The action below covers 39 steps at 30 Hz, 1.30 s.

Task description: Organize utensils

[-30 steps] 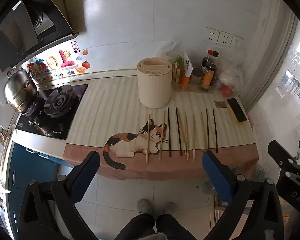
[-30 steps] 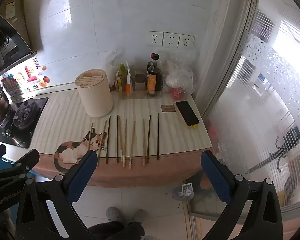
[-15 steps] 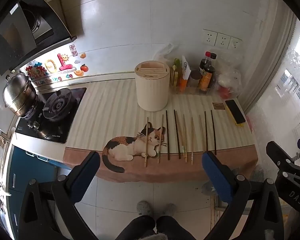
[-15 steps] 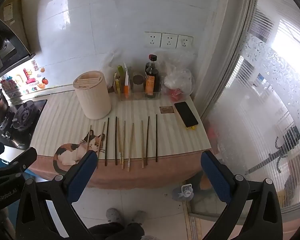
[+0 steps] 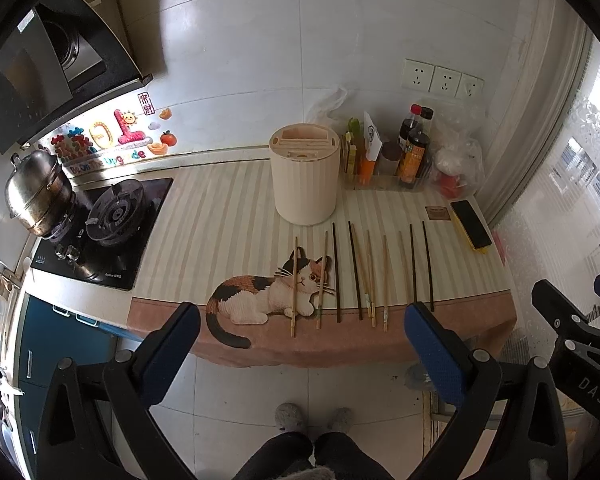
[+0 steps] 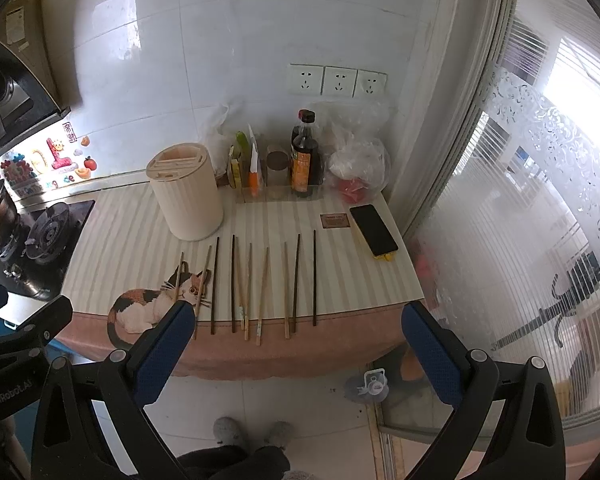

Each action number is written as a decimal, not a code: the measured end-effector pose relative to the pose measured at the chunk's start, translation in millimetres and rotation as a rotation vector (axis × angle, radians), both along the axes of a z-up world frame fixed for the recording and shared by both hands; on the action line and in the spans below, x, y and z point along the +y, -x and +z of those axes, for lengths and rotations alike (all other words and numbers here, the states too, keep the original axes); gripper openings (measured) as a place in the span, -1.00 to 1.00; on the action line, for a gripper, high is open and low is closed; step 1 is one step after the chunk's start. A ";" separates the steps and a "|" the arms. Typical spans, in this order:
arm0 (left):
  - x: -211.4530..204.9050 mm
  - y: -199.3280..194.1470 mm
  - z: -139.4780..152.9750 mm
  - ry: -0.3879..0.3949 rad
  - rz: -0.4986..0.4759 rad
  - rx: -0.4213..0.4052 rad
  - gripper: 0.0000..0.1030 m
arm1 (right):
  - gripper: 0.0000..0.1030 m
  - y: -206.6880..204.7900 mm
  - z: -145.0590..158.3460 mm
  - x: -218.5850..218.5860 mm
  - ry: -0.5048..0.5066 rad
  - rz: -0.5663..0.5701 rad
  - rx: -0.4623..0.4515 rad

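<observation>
Chopsticks (image 5: 356,276) lying loose before the holder (image 5: 305,178): light, stiff, thin, likely slippery.

Best pinched mid-length, one at a time; left gripper (image 5: 300,344) and right gripper (image 6: 296,340) both spread wide, empty.

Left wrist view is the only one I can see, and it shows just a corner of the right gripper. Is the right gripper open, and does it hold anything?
Observer: The right gripper is open wide, and nothing is between its fingers.
Operator: Is it touching any chopstick?
Observer: No. It is held short of the counter, out in front of the front edge. The chopsticks lie flat in a row beyond its fingertips, and none of them is touched.
</observation>
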<state>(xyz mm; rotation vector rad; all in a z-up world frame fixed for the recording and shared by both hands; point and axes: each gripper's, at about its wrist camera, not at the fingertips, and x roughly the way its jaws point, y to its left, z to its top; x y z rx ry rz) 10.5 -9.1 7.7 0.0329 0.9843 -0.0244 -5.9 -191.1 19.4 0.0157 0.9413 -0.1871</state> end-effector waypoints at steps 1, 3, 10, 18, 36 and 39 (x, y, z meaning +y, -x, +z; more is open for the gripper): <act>-0.5 -0.7 0.0 -0.001 0.000 -0.001 1.00 | 1.00 -0.5 0.6 -0.6 0.000 -0.001 0.000; 0.2 -2.9 0.3 -0.001 0.000 0.000 1.00 | 1.00 -1.2 -0.2 -0.3 0.000 0.000 0.001; 1.1 -0.7 0.4 0.001 -0.001 -0.001 1.00 | 1.00 -2.4 -1.4 0.9 0.001 -0.003 -0.001; 0.8 0.0 -0.4 0.000 -0.001 0.000 1.00 | 1.00 -4.6 0.5 -0.9 0.000 0.001 0.004; 1.7 -0.3 -4.7 0.007 -0.003 0.011 1.00 | 1.00 -7.1 -1.7 3.1 0.004 0.001 0.007; 1.2 0.3 -4.8 0.008 -0.003 0.009 1.00 | 1.00 -7.5 -1.7 3.2 0.004 0.001 0.006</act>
